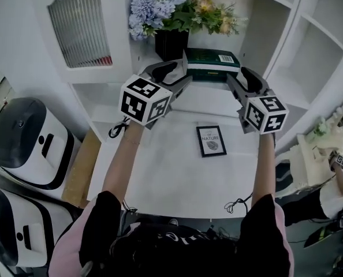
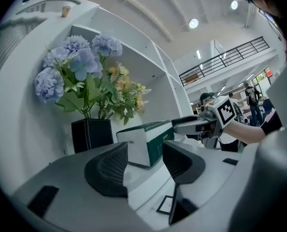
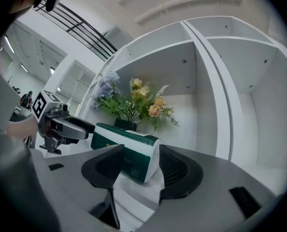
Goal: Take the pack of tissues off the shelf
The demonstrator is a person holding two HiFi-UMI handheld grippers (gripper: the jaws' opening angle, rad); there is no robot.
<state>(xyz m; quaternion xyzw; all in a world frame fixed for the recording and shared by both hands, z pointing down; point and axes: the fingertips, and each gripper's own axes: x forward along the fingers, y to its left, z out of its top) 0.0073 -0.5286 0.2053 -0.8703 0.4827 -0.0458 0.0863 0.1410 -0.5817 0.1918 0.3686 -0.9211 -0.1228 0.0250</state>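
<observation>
Nearest, well short of the pack of tissues (image 1: 212,63), a small framed card (image 1: 211,141) lies flat on the white counter (image 1: 160,172). Beyond the card, the left gripper (image 1: 180,78) reaches to the pack's left end and the right gripper (image 1: 235,81) to its right end. Each has its jaws spread. In each gripper view the pack's green-and-white end shows in the gap, though whether the pads touch it cannot be told. The pack lies flat on the white shelf (image 1: 209,96). Just behind the pack's left end stands a black vase (image 1: 171,44) holding blue and yellow flowers (image 1: 160,7).
</observation>
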